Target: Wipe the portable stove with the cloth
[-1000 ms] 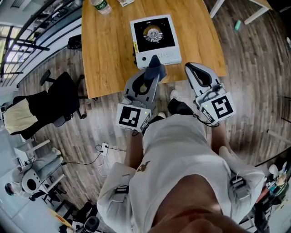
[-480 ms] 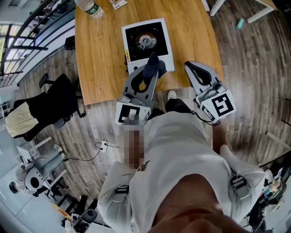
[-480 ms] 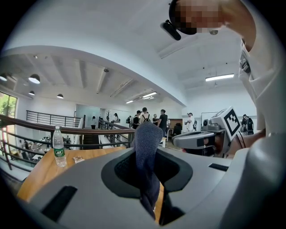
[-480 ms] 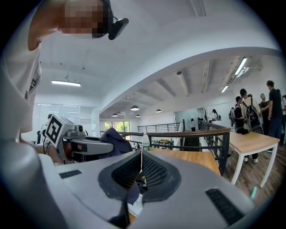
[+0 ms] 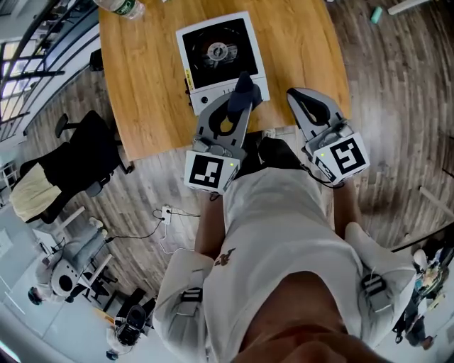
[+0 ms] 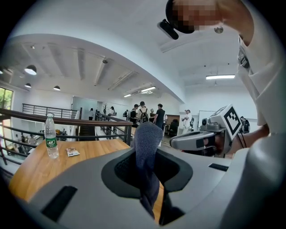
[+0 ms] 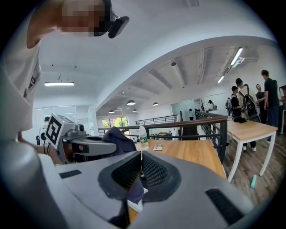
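Clear plastic water bottle (image 5: 117, 7) noted at far-left corner of light wooden table (image 5: 145, 92). White square portable stove with black top (image 5: 216, 53) is set near the table's front edge.

Left gripper (image 5: 237, 106) is clenched on a dark blue cloth (image 5: 245, 89), held at the stove's near edge; contact seemingly not yet made.

Right gripper (image 5: 298, 99) is closed, apparently empty, beside the stove.

Wiping judged not begun; whole top left.

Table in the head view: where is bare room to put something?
Bare wood lies left of the stove, nearer than the bottle, and right of it to the table edge. Crowded: the stove's near side, where the left hand-held gripper holds the cloth.
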Tool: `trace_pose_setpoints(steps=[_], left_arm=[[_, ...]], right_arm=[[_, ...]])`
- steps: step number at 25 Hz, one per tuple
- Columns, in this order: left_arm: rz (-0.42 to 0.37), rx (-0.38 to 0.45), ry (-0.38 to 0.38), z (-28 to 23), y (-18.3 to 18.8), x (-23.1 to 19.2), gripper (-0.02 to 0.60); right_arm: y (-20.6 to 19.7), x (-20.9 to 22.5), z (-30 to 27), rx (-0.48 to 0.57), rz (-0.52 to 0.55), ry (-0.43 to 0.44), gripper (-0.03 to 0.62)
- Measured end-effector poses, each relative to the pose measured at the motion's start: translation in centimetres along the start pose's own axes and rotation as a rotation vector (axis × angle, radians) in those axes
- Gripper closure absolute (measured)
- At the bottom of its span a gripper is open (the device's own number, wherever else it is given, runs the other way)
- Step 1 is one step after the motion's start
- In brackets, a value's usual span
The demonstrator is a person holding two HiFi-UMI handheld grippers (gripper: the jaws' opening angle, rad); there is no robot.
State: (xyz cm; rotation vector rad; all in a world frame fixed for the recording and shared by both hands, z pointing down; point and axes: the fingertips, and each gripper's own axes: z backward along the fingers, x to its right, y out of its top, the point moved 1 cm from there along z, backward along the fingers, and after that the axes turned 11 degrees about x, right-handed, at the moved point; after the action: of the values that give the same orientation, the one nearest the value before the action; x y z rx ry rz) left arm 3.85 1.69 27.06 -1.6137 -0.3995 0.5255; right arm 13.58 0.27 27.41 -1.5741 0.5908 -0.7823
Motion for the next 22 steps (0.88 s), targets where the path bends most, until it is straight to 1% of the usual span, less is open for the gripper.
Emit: trace_pose_setpoints(steps=[10,17,22], left_arm=[[0.052,-0.085,-0.127,-2.1,-4.4,-0.1,0.495],[0.048,-0.149,-0.208,-3.7,-7.9,-0.1,0.495],[0.048,-0.200,-0.254,-4.6,-10.3,-0.3,0.495]], right_arm=[[-3.3,0.8,-0.5,-0.059,-0.035,-0.131,0.572],[-5.6,1.1,-0.3,-0.103,-0.068,-0.223,0.572],[-7.3,1.3,-0.8,-0.125,-0.086,-0.273,0.572]])
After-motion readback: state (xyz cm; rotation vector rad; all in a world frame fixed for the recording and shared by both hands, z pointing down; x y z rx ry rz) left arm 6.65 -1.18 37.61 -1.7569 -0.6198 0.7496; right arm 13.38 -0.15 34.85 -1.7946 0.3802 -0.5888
